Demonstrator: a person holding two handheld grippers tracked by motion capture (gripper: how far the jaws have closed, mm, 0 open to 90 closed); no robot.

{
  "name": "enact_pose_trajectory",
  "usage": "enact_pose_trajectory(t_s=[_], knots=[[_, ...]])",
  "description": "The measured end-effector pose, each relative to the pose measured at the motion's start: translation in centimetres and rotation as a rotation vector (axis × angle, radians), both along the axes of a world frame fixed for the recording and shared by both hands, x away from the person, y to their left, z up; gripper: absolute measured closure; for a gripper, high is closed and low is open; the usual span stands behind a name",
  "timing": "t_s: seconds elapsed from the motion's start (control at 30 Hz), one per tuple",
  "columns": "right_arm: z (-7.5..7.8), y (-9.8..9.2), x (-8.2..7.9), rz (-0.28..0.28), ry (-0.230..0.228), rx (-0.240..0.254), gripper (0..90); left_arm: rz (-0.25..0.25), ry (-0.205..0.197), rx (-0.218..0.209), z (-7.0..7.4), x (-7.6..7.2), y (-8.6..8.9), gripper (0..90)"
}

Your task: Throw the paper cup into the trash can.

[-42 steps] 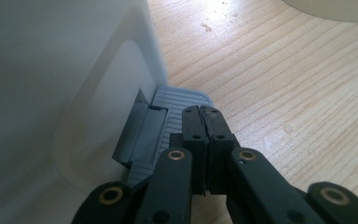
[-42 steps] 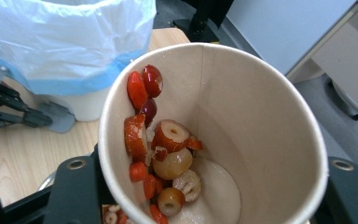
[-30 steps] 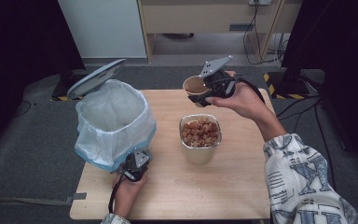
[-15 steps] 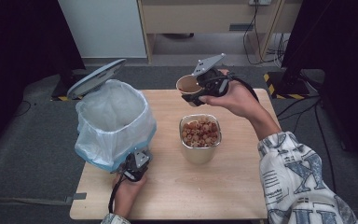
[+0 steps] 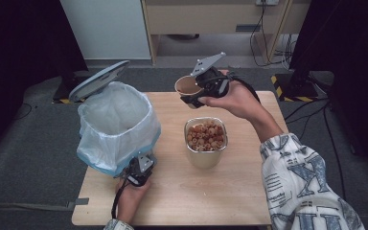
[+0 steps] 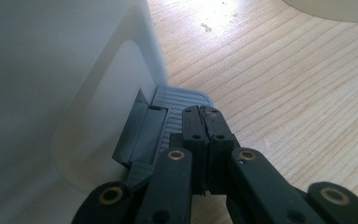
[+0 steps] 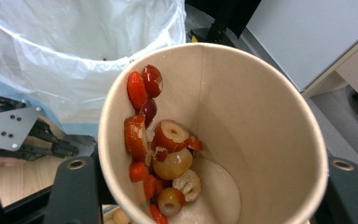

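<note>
A pedal bin [image 5: 117,125] lined with a white bag stands on the table's left, its grey lid [image 5: 98,79] raised. My left gripper [image 5: 139,168] is at its foot, jaws shut, tips [image 6: 203,112] resting on the grey pedal [image 6: 177,100]. My right gripper [image 5: 202,92] is held above the table's far middle, shut on a brown paper cup [image 5: 187,86] tilted toward the bin. In the right gripper view the cup [image 7: 261,116] holds several red and tan dried fruit slices [image 7: 161,149], with the bin's bag [image 7: 74,51] behind it.
A metal container [image 5: 205,154] full of dried fruit stands mid-table, below the right hand. The wooden table [image 5: 230,201] has bare room at its front and right. Grey floor, a cabinet and cables lie beyond the far edge.
The right gripper has carried the paper cup a little to the left, toward the bin. The left gripper has stayed on the pedal and the lid has stayed up.
</note>
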State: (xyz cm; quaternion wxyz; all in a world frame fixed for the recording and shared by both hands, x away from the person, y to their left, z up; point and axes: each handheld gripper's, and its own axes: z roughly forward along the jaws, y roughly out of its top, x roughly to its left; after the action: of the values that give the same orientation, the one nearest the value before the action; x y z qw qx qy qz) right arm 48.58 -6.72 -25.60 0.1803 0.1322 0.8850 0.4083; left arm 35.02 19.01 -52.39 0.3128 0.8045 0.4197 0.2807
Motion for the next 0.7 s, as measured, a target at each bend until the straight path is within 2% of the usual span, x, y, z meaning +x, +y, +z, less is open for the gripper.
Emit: enact_pose_trajectory(t_s=[0.5, 0.7], knots=[[0.8, 3.2, -0.2, 0.037, 0.004, -0.008, 36.1, 0.002, 0.001, -0.003, 0.0, 0.0, 0.0, 88.0], [1.3, 4.5, -0.1, 0.048, 0.015, 0.005, 36.1, 0.003, 0.0, -0.002, 0.0, 0.0, 0.0, 88.0]])
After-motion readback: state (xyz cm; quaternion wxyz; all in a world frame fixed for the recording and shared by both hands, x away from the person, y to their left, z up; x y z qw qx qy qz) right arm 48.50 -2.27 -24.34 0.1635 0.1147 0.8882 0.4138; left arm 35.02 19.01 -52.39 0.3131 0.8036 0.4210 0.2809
